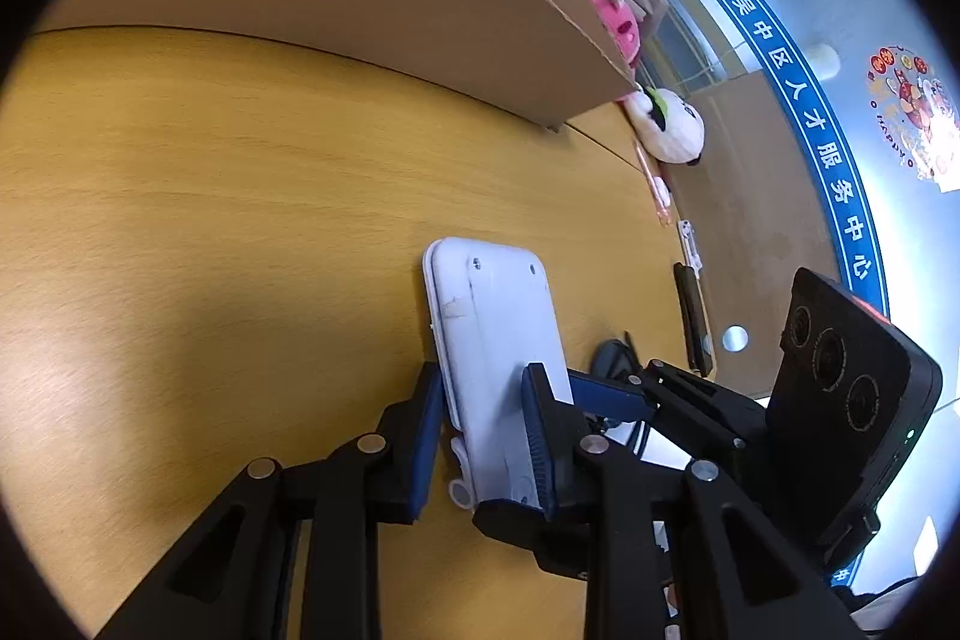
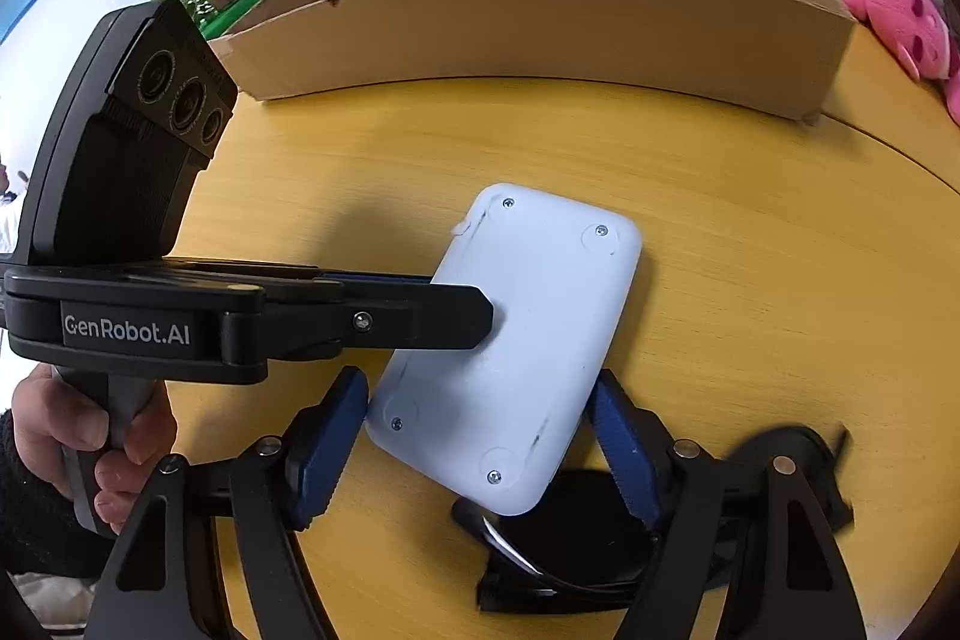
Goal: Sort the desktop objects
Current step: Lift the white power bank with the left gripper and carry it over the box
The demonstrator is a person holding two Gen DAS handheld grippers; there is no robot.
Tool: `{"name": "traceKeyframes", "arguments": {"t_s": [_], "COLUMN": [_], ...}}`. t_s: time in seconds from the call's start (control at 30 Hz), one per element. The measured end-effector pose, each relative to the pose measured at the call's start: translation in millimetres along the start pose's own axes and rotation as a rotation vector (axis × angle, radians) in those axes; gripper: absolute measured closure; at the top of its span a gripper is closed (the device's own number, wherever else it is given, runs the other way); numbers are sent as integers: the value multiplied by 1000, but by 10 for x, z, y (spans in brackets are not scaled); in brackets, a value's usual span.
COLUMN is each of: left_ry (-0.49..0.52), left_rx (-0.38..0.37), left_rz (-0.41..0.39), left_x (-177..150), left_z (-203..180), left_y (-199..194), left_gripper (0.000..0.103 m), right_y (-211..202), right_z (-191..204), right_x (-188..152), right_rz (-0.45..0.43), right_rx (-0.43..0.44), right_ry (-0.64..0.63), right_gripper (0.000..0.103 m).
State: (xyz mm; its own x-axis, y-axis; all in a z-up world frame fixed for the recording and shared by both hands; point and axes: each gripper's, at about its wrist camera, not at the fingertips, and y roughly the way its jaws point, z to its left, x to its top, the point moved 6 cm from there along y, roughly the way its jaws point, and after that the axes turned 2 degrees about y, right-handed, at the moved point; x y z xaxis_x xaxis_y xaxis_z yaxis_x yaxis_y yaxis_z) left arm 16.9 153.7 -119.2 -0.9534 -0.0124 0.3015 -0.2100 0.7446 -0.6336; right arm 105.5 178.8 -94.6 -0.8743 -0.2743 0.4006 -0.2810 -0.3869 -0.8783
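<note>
Two grippers converge on one white device (image 2: pixel 510 340) above the yellow desk (image 2: pixel 750 280).

Left gripper (image 1: pixel 486 436) clamps the device's long edges near one end, pads pressed against the casing, holding it tilted with its screwed back face showing. Right gripper (image 2: pixel 480 436) straddles the near end with its jaws spread; the blue pads (image 2: pixel 618 436) stand just beside the casing, and contact cannot be confirmed. Judged step: handover, or a two-handed carry to the cardboard box (image 2: pixel 540 34) behind. Centre the right pads on the long edges, close squarely until firm, and only then release the left grip. Keep the device clear of the black object (image 2: pixel 570 550) lying beneath it.
</note>
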Motion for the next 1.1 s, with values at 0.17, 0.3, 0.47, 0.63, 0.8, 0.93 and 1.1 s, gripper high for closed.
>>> {"name": "traceKeyframes", "arguments": {"t_s": [0.17,0.3,0.47,0.63,0.8,0.93,1.1], "left_ry": [30,68,41,36,60,105,147], "left_rx": [52,95,103,126,151,171,190], "left_rz": [-35,-56,-46,-44,-67,-87,-117], "left_x": [15,75,79,83,106,139,254], "left_z": [-73,-154,-64,-12,-56,-165,-309], "left_y": [-181,-257,-192,-149,-244,-313,-392], "left_gripper": [78,78,79,79,80,81,80], "right_y": [-79,-185,-109,20,-7,-80,-242], "right_z": [71,87,67,155,175,149,139], "right_x": [73,148,89,-24,19,66,160], "right_rz": [-49,-82,-50,-21,-52,-88,-140], "right_rx": [3,8,54,83,93,138,128], "right_ry": [-3,-15,20,11,3,35,29], "right_gripper": [37,50,44,24,27,31,34]}}
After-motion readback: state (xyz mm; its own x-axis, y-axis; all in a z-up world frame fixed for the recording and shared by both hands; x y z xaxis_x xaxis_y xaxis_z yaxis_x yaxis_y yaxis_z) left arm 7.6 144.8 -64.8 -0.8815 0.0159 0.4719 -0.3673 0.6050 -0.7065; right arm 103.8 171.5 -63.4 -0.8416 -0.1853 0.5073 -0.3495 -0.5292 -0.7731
